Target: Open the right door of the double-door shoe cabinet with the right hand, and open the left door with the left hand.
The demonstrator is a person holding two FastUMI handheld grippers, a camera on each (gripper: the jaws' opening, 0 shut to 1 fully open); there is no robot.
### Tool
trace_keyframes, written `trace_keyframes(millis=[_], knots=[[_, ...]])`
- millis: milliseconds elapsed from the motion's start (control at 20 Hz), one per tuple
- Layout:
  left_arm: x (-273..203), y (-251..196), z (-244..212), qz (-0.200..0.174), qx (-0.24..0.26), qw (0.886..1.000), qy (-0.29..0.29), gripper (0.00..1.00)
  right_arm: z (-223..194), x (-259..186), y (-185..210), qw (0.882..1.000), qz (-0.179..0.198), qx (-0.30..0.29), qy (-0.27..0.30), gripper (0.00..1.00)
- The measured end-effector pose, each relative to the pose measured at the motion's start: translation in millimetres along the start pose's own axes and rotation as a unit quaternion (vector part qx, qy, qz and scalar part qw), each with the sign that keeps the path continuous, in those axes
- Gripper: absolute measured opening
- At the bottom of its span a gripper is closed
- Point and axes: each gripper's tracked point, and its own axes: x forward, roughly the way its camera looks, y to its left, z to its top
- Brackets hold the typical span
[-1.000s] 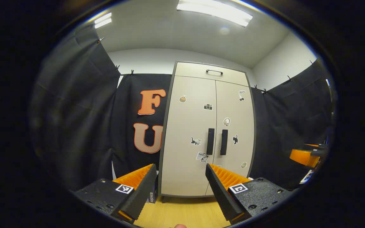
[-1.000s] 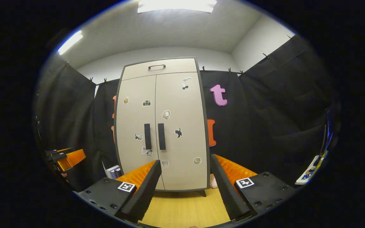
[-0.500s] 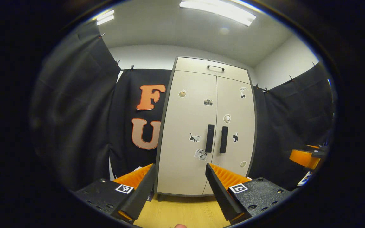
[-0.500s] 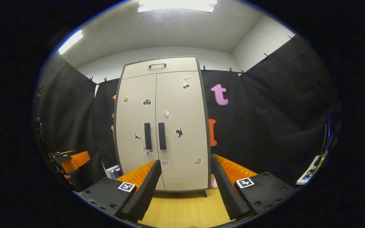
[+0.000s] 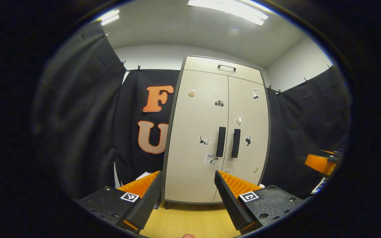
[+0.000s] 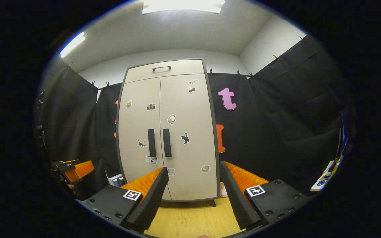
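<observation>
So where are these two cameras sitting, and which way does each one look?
Left gripper view: rides on the left gripper, facing the shoe cabinet from its left; own fingers below, right gripper at right.
Right gripper view: rides on the right gripper, facing the cabinet from its right; own fingers below.
Shared: the cabinet, both doors closed, and the wooden floor.

Open floor [image 6: 193, 219] before shut cabinet [image 6: 190, 138]
</observation>
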Motion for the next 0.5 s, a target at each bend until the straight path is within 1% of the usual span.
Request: trace_keyframes(millis=[50, 100, 150, 250, 300, 350, 500], knots=[[0.0, 1.0, -0.2, 0.003, 0.0, 1.0, 0.0, 0.94, -2.8, 0.6, 2.0, 1.0, 0.004, -0.002, 0.005, 0.92], [-0.3, 0.7, -0.1, 0.005, -0.001, 1.0, -0.001, 0.92, -5.4, 2.8, 4.2, 1.0, 0.006, -0.001, 0.009, 1.0], [0.3, -0.6, 1.9, 0.006, -0.001, 1.0, -0.002, 0.94, -8.2, 6.5, 4.0, 1.0, 0.005, 0.0, 0.013, 0.99], [2.8, 0.0, 2.7, 0.016, 0.002, 1.0, -0.001, 0.95, -14.3, 16.8, 0.5, 1.0, 0.004, 0.004, 0.03, 0.99], [4.8, 0.0, 1.8, 0.022, 0.004, 1.0, 0.002, 0.97, -14.8, 23.5, -0.3, 0.999, 0.008, 0.006, 0.036, 0.99], [6.1, -0.3, 1.1, 0.028, 0.006, 1.0, 0.004, 0.94, -14.0, 33.2, -1.0, 0.999, 0.013, 0.009, 0.037, 0.99], [9.5, 1.1, 2.2, 0.055, 0.002, 0.999, -0.003, 0.94, 5.0, 73.6, 4.2, 0.999, 0.036, 0.005, 0.02, 0.99]])
